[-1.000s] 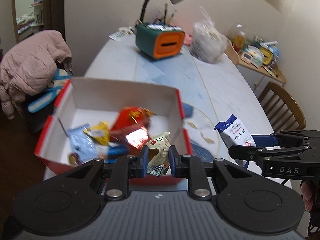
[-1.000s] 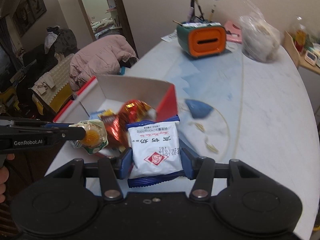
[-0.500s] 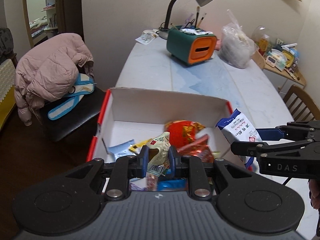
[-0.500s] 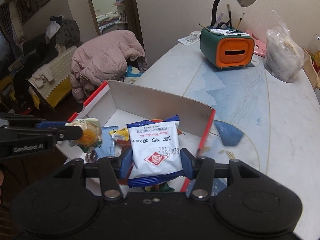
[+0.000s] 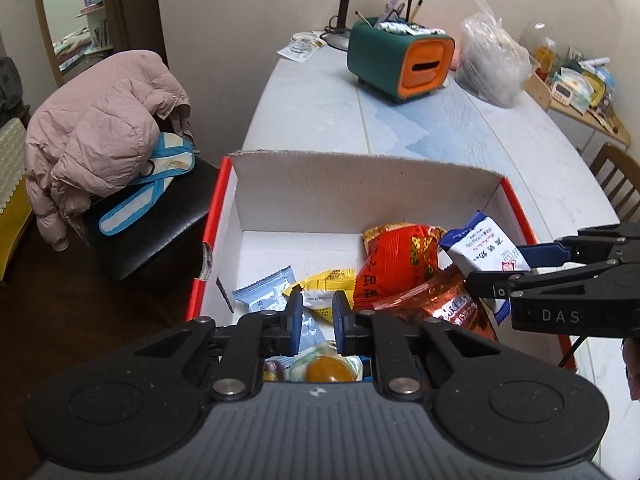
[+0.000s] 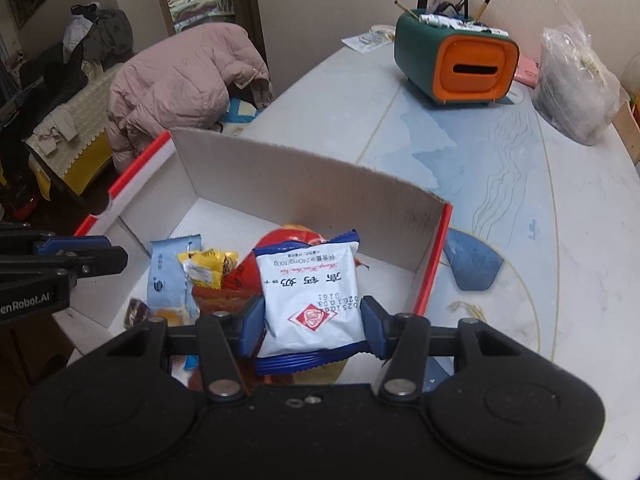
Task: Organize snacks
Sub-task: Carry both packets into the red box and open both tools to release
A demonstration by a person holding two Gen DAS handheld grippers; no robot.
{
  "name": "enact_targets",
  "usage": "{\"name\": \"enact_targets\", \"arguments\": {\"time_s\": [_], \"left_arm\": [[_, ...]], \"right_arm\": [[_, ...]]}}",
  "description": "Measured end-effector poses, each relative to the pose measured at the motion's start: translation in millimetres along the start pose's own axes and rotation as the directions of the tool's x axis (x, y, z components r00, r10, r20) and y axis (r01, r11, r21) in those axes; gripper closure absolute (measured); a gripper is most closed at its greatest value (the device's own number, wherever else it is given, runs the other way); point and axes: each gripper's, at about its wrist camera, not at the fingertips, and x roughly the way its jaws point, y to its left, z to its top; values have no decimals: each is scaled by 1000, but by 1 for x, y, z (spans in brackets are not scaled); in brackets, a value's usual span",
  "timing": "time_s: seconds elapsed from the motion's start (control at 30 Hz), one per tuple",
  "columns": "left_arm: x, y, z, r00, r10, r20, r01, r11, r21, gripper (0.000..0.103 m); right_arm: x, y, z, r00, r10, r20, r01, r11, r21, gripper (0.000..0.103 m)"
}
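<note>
A shallow cardboard box (image 5: pixel 360 184) with plain white inner walls and red outer edges sits at the near left corner of the pale, marble-patterned tabletop (image 6: pixel 580 208). Crinkly foil and plastic snack packets are heaped toward its near side: a pale blue flat wrapper (image 5: pixel 262 294), a yellow packet (image 5: pixel 328 284), a puffy red bag (image 5: pixel 396 264), and a small clear-wrapped sweet with an orange centre (image 5: pixel 330 368) lying loose on the box floor under the left gripper (image 5: pixel 316 316). That gripper hangs over the box with its blue pads drawn narrow and nothing between them. The right gripper (image 6: pixel 312 320) grips a pillow-shaped white packet with blue crimped ends (image 6: pixel 310 292) by its sides, held above the box's near right part. Whether the packet touches the red bag beneath is hard to judge. At the far end of the tabletop stands a rounded green and orange holder (image 6: pixel 456 64).
</note>
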Motion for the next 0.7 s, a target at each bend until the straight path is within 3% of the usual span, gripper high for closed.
{"name": "enact_targets", "arguments": {"time_s": [0.33, 0.7], "left_arm": [[16, 3, -15, 998, -10, -66, 8, 1000, -28, 87], [-3, -8, -24, 999, -32, -33, 32, 999, -15, 87]], "right_arm": [[7, 1, -6, 1000, 0, -24, 0, 1000, -3, 44], [-18, -5, -19, 999, 27, 19, -27, 999, 31, 39]]}}
